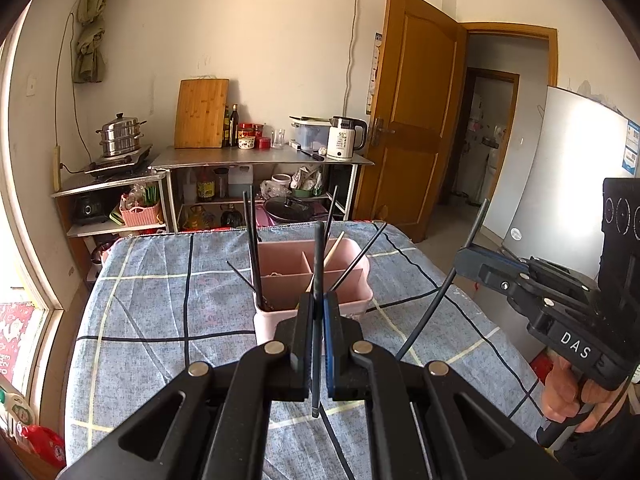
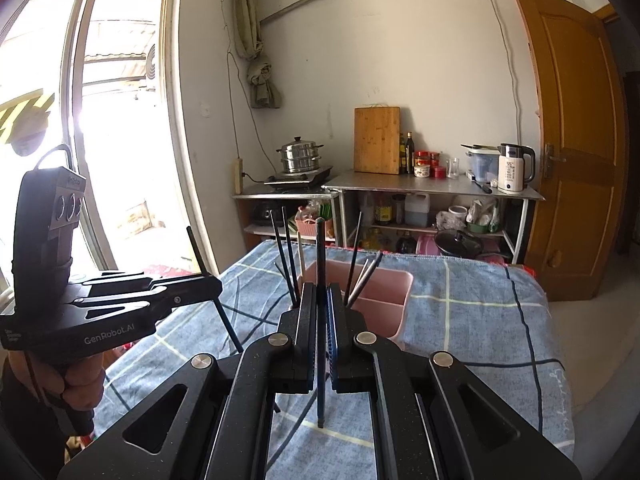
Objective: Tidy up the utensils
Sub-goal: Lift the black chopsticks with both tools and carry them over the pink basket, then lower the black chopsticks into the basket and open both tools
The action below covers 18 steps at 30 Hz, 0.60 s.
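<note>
while most of the sorting looks done, you have two pieces in the air: your left gripper has its jaws pinched on a dark chopstick that stands nearly upright, and your right gripper is pinching its own dark chopstick the same way. in the left wrist view your right gripper sits off to the side of the table with its stick slanting down toward the cloth, and in the right wrist view your left gripper sits near the window side, its stick also slanting through the jaws.

the pink divided caddy stands on the blue checked tablecloth, just beyond both grippers. it already holds several dark chopsticks leaning out of its compartments, plus a pale wooden one. which compartment each stands in is hard to tell from here, though the near left one clearly holds a couple.

i'd judge you are near the end: no loose utensils show on the bare parts of the cloth, though the gripper bodies hide the nearest stretch. what remains, as far as can be seen, is to lower these two sticks into the caddy with the other dark ones and let go.
</note>
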Available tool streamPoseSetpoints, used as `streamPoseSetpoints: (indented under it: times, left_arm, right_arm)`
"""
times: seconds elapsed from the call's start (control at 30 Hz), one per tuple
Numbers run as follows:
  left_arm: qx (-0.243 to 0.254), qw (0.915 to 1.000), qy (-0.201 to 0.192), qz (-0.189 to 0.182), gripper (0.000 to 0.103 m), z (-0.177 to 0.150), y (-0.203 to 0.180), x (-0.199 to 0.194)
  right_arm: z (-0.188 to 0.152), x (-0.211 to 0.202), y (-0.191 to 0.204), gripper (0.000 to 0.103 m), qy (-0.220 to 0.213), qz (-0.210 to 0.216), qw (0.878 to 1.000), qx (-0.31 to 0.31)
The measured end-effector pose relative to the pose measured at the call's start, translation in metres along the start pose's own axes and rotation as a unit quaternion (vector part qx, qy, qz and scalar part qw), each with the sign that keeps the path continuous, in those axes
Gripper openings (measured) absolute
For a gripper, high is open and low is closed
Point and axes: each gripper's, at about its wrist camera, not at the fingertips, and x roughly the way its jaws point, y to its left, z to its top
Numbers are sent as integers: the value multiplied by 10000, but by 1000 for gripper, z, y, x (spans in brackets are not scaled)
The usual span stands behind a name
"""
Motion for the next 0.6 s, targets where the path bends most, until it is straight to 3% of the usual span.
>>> streamPoseSetpoints:
  times: [0.6]
  left_arm:
    - [77,9976,-669,147,5,74,19,13]
  right_arm:
    - [68,34,2,5,-670,67,9977,-59]
